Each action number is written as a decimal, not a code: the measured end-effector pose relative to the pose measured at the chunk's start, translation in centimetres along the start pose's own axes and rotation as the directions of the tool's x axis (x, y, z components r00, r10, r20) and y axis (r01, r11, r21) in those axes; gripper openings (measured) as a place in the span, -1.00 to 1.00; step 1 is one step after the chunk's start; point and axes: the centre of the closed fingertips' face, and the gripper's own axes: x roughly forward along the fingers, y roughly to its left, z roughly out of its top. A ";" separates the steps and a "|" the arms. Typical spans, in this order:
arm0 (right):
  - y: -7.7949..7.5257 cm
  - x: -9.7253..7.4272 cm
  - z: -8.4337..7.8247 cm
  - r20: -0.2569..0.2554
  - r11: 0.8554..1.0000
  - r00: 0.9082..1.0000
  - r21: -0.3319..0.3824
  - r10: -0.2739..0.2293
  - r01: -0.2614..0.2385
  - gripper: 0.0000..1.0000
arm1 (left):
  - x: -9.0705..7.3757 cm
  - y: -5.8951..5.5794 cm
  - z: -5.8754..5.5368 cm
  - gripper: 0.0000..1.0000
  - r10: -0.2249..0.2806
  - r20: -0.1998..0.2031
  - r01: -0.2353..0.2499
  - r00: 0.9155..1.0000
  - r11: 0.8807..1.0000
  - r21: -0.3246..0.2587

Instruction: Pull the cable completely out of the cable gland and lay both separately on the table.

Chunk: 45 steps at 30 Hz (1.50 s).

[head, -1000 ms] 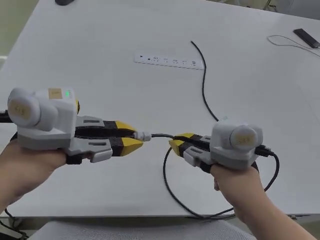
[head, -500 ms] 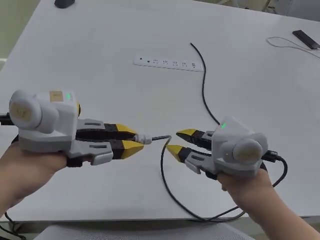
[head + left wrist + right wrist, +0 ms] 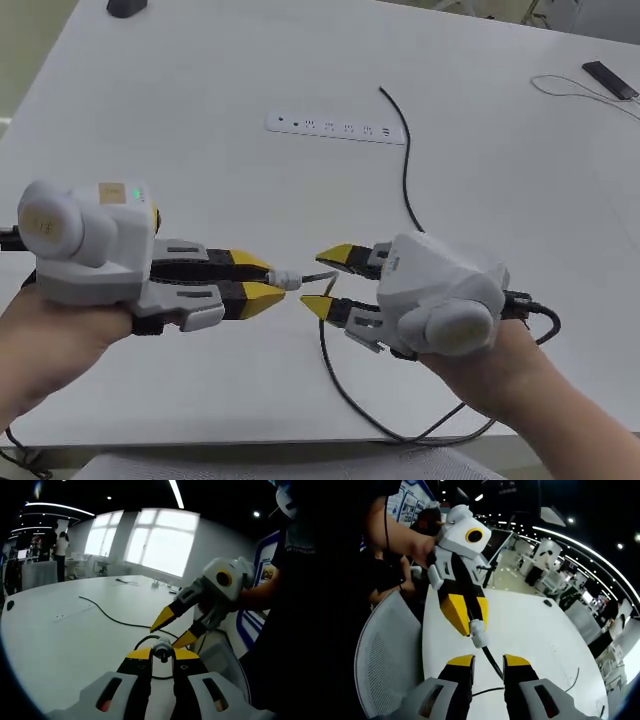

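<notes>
My left gripper (image 3: 272, 279) is shut on a small light-grey cable gland (image 3: 287, 279), held above the white table (image 3: 200, 180). A black cable (image 3: 325, 345) leaves the gland's tip and drops in a loop toward the near table edge. My right gripper (image 3: 327, 282) faces the left one, open, with its yellow fingertips (image 3: 335, 258) above and below the cable just beyond the gland. In the right gripper view the gland (image 3: 476, 631) and cable (image 3: 492, 662) sit right ahead of my open right gripper (image 3: 488, 662). In the left gripper view the gland (image 3: 162, 650) is pinched by my left gripper (image 3: 163, 654).
A white power strip (image 3: 335, 126) lies mid-table with a black lead (image 3: 405, 180) running toward me. A dark flat device (image 3: 607, 74) with a thin white cord is far right, a dark object (image 3: 127, 6) far left. A mesh chair (image 3: 385, 665) sits near the table edge.
The right gripper, shut on the cable a second ago, has opened, let go and moved left until its jaws straddle the cable by the gland. The left gripper has held still.
</notes>
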 end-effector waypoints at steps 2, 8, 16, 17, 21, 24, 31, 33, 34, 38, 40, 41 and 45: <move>0.1 0.2 -0.2 -0.020 1.000 1.000 -0.028 0.001 -0.002 -0.72 | 0.0 0.0 0.0 -0.71 -0.001 -0.001 0.001 1.000 1.000 0.001; 0.3 0.4 0.1 -0.024 0.998 1.000 -0.061 0.010 -0.012 -0.84 | 0.0 -0.1 -0.2 -0.71 -0.007 -0.004 0.007 1.000 1.000 -0.003; 0.1 0.3 0.0 -0.017 0.999 1.000 -0.048 -0.014 0.014 -0.98 | 0.1 -0.2 -0.2 -0.71 -0.014 0.000 0.014 1.000 1.000 -0.011; 0.1 0.3 0.0 -0.016 0.999 1.000 -0.048 -0.016 0.016 -0.98 | 0.1 -0.3 -0.2 -0.71 -0.014 -0.001 0.014 1.000 1.000 -0.006; 0.1 0.2 -0.2 -0.017 0.999 1.000 -0.029 -0.022 0.021 -0.99 | 0.1 -0.3 0.0 -0.71 -0.014 0.004 0.014 1.000 1.000 -0.002; -0.3 0.3 -0.6 -0.033 1.000 0.999 -0.009 -0.028 0.028 -0.99 | 0.1 -0.2 0.1 -0.71 -0.013 0.007 0.013 1.000 1.000 -0.002; -0.9 0.0 -1.8 -0.050 0.998 0.998 0.028 -0.046 0.048 -0.99 | -0.1 -0.2 0.3 -0.71 -0.012 0.014 0.012 1.000 1.000 0.002; -1.0 -0.1 -2.1 -0.055 0.997 0.997 0.050 -0.050 0.053 -0.99 | 0.0 -0.2 0.4 -0.71 -0.014 0.016 0.014 1.000 1.000 0.002; -1.1 -0.2 -2.4 -0.070 0.996 0.996 0.069 -0.054 0.059 -0.99 | 0.0 -0.2 0.4 -0.71 -0.014 0.017 0.014 1.000 1.000 0.003; -1.3 -0.3 -3.4 -0.090 0.993 0.994 0.084 -0.069 0.077 -0.99 | 0.1 -0.2 0.4 -0.71 -0.016 0.022 0.016 1.000 1.000 -0.001; -1.4 -0.5 -3.9 -0.098 0.992 0.992 0.094 -0.075 0.084 -0.99 | 0.1 -0.2 0.3 -0.71 -0.017 0.023 0.017 1.000 1.000 -0.008; -1.4 -0.5 -4.1 -0.101 0.992 0.992 0.096 -0.074 0.084 -0.99 | 0.1 -0.2 0.3 -0.71 -0.017 0.024 0.017 1.000 1.000 -0.009; -1.9 -1.2 -5.5 -0.135 0.987 0.985 0.110 -0.104 0.119 -1.00 | 0.0 -0.1 0.2 -0.71 -0.014 0.027 0.014 1.000 1.000 -0.020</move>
